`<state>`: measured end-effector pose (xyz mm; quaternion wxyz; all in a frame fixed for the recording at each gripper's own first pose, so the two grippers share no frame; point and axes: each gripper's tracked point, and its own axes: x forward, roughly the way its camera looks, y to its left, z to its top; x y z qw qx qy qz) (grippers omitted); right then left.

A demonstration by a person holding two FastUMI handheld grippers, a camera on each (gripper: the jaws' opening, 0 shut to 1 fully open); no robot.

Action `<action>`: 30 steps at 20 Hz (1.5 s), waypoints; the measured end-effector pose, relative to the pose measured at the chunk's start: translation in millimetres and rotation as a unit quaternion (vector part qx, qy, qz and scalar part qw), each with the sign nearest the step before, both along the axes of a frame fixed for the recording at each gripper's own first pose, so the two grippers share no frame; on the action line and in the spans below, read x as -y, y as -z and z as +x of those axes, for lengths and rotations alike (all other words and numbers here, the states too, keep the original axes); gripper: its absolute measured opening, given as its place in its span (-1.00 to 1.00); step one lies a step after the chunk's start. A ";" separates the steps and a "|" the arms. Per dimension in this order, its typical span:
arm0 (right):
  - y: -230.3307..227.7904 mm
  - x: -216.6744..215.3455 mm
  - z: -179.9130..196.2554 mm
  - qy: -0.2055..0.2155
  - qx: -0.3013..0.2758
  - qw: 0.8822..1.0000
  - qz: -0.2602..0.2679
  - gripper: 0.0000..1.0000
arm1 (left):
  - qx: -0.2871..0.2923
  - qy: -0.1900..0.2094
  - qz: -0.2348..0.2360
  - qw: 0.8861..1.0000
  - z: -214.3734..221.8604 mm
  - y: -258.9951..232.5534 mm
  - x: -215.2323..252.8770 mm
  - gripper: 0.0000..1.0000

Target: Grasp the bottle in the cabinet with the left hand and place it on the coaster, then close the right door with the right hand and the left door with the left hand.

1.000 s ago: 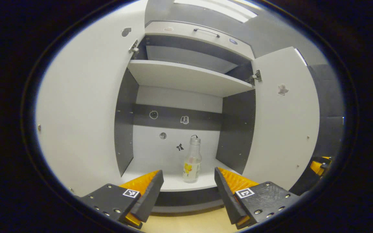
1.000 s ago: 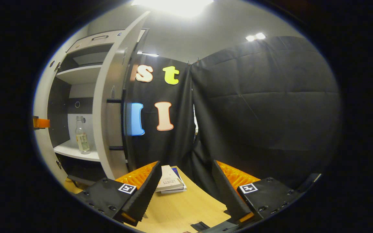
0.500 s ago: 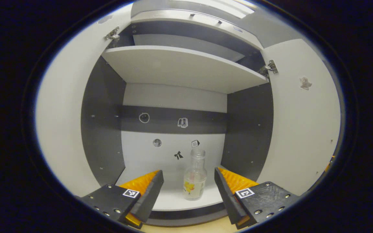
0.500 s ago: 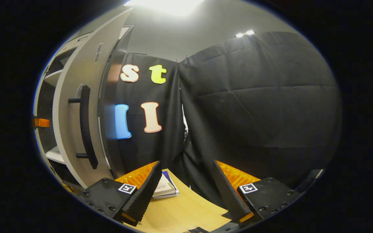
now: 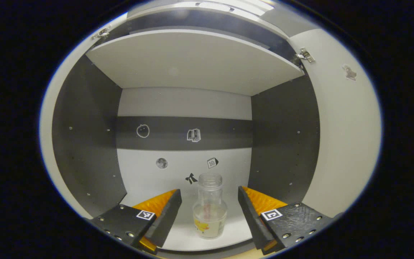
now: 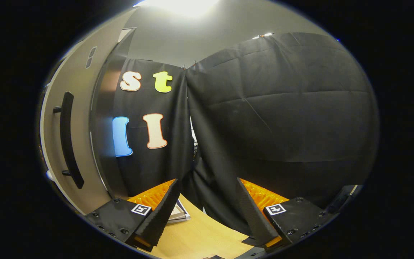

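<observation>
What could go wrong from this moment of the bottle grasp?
The left gripper is open, with the bottle between its jaws but not gripped; an off-centre close could tip the upright bottle on the shelf floor. Lifting too high could knock it against the shelf above.

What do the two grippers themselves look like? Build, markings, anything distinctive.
Both match: the left gripper and right gripper each have two wedge-shaped fingers tapering forward, ribbed on the outer face, mounted on dark blocks with visible screws. Each block carries a small square black-and-white fiducial tag.
</observation>
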<state>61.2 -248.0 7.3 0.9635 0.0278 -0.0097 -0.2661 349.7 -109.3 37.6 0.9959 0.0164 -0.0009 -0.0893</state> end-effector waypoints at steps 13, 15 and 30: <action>6.9 20.8 17.7 0.011 -0.006 1.000 0.006 0.99 | -0.009 -0.016 0.027 0.999 34.9 14.6 5.6 -0.08; 7.8 20.9 21.1 0.007 -0.007 1.000 0.007 0.99 | -0.010 -0.017 0.018 1.000 32.9 17.5 4.7 -0.08; 0.3 -3.6 16.6 -0.029 -0.006 1.000 -0.006 0.93 | 0.005 0.036 -0.006 0.999 -47.6 -22.3 12.4 -0.24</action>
